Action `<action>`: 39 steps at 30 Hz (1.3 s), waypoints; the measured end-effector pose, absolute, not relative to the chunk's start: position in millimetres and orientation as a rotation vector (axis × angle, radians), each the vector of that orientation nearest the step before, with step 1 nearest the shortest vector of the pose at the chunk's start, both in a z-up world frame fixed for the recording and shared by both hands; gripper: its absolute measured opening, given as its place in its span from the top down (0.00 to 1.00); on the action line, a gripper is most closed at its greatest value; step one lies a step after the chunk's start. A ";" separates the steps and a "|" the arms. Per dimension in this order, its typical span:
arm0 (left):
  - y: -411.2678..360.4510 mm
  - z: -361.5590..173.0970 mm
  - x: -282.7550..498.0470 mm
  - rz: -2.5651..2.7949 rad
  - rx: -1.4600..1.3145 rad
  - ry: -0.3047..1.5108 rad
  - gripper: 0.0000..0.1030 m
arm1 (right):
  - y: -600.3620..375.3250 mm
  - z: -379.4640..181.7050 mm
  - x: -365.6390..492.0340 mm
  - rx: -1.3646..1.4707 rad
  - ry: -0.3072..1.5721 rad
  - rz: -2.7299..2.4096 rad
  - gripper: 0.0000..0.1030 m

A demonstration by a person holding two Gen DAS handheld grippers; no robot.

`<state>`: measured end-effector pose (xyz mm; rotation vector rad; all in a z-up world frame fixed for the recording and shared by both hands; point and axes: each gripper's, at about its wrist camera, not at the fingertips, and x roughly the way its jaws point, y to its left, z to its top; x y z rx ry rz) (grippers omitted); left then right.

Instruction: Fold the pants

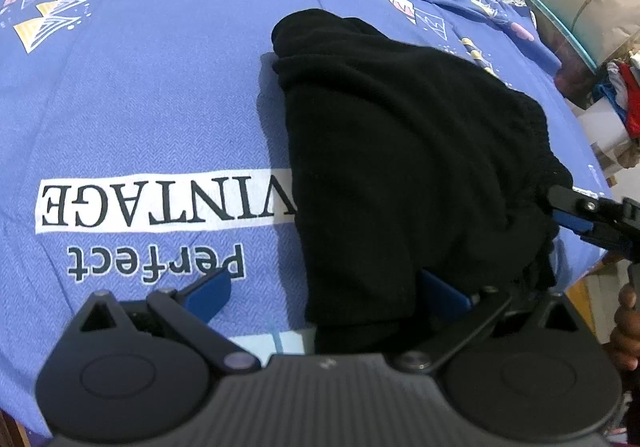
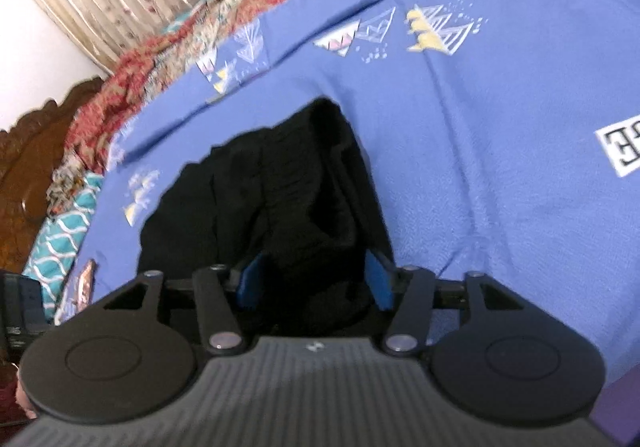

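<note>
The left gripper (image 1: 320, 299) gapes wide around the black pants (image 1: 400, 167), beside the bedsheet's VINTAGE print (image 1: 160, 203); the right gripper (image 2: 312, 279) pinches their edge, seemingly to fold

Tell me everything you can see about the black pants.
The black pants are soft, knit-looking fabric, bunched into a thick, partly folded heap on the blue bedsheet. A gathered, ribbed band shows along one edge. The left gripper has wide jaws around one end; the right gripper has cloth between its jaws.
</note>
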<state>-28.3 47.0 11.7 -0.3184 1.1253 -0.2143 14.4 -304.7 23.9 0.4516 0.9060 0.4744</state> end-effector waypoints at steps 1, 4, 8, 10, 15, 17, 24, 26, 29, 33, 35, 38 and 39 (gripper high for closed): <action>50.2 14.3 -27.7 -0.225 -0.329 1.132 0.00 | -308.9 26.4 11.9 0.454 0.894 0.473 0.36; 63.0 26.8 -30.9 -0.225 -0.346 1.096 0.00 | -321.9 32.0 6.7 0.471 0.868 0.474 0.23; 78.6 37.1 -27.5 -0.186 -0.349 1.067 0.00 | -331.5 33.4 9.1 0.502 0.849 0.475 0.18; 81.3 37.1 -22.7 -0.168 -0.346 1.076 0.00 | -332.5 30.1 13.8 0.537 0.851 0.475 0.17; 74.6 32.4 -12.0 -0.133 -0.317 1.102 0.00 | -322.6 16.0 22.9 0.596 0.902 0.497 0.17; 67.4 32.6 -10.7 -0.119 -0.290 1.098 0.00 | -317.8 9.2 24.6 0.589 0.935 0.495 0.17; 58.3 34.1 -12.5 -0.084 -0.242 1.083 0.00 | -315.4 0.7 20.0 0.570 0.961 0.503 0.13; 58.2 34.3 -13.7 -0.077 -0.237 1.079 0.00 | -317.4 0.2 19.8 0.575 0.962 0.504 0.13; 57.6 34.4 -15.0 -0.071 -0.227 1.074 0.00 | -319.3 -1.4 19.5 0.590 0.962 0.501 0.13; 56.8 34.6 -15.3 -0.068 -0.218 1.072 0.00 | -318.4 -2.5 20.4 0.602 0.960 0.500 0.13; 56.7 34.6 -16.2 -0.066 -0.219 1.071 0.00 | -318.2 -2.7 20.4 0.606 0.959 0.499 0.12; 56.1 35.0 -16.8 -0.061 -0.218 1.070 0.00 | -320.1 -3.5 19.9 0.613 0.957 0.501 0.12; 55.6 35.1 -17.1 -0.059 -0.217 1.070 0.00 | -320.3 -3.6 19.8 0.614 0.957 0.501 0.12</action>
